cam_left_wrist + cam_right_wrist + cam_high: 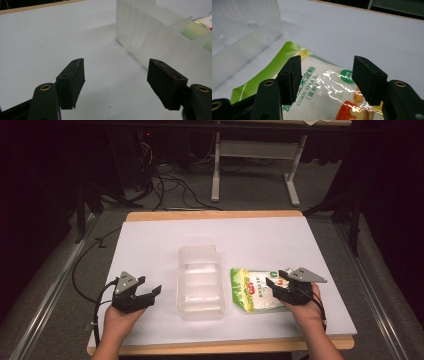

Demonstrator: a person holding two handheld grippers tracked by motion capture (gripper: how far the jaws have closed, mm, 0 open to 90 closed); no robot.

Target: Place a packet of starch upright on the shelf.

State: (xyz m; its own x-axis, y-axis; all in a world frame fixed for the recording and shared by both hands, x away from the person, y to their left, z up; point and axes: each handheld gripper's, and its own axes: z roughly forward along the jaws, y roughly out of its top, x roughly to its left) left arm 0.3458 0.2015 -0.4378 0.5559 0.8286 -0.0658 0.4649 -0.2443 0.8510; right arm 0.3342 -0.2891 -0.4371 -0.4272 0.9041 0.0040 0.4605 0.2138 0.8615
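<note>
A green and white corn starch pouch (252,289) lies flat on the white table top, right of a clear plastic divided bin (200,281). My right gripper (280,279) hovers over the pouch's right part, open, its jaws straddling the printed face of the pouch (319,85) with nothing held. My left gripper (150,286) sits low at the table's left front, open and empty, pointing toward the bin's side wall (150,37). The right gripper (326,75) has the bin (239,40) off to its left.
The white board (150,240) rests on a wooden table with its front edge near the person's forearms. Beyond the far edge are a metal table frame (255,165), floor cables (170,185) and dark stands on both sides.
</note>
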